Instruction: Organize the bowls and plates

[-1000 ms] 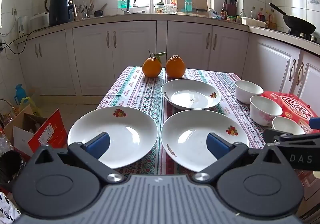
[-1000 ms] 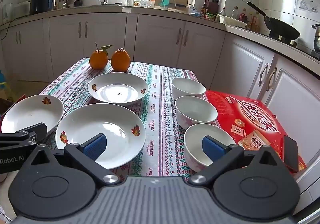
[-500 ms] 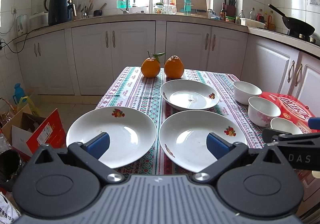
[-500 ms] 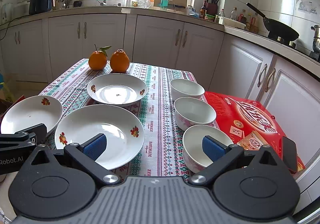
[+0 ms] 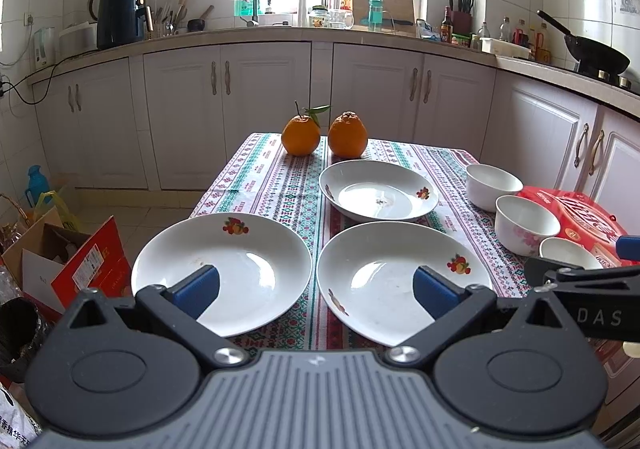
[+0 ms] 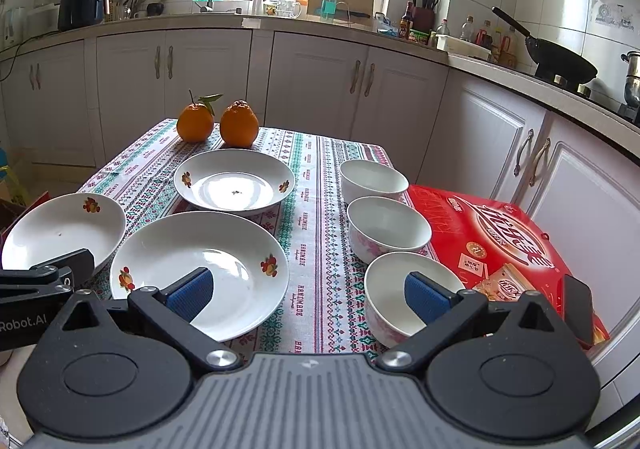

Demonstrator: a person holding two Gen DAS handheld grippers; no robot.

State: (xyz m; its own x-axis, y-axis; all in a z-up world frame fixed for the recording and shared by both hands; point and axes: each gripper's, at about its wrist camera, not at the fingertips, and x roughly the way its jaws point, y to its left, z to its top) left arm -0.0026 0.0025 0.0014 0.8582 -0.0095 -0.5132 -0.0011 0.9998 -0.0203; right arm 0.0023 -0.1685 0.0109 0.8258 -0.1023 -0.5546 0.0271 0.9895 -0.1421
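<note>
Left gripper (image 5: 316,289): jaws spread wide, holding nothing, hovering over the near table edge between the 2 near plates.
Right gripper (image 6: 308,295): jaws spread wide, empty, its blue pads (image 6: 424,297) in front of the nearest bowl.
Near-left plate (image 5: 224,269): white, fruit motif at 12 o'clock on its rim, at the table's left edge.
Near-middle plate (image 5: 400,277): just beside the near-left plate, at its 3 o'clock, apart from it.
Far plate (image 5: 378,191): at 12 o'clock from the near-middle plate, rims close.
Bowls: 3 white ones in a row along the right side; far bowl (image 6: 374,181), middle bowl (image 6: 388,229), nearest bowl (image 6: 400,293).
Oranges: 2 at the far end, a leafy orange (image 5: 301,136) and a plain orange (image 5: 347,135).
Red box (image 6: 508,245): at 3 o'clock of the bowls, a dark phone (image 6: 578,307) lying on it.
Tablecloth (image 6: 316,249): patterned, under everything.
</note>
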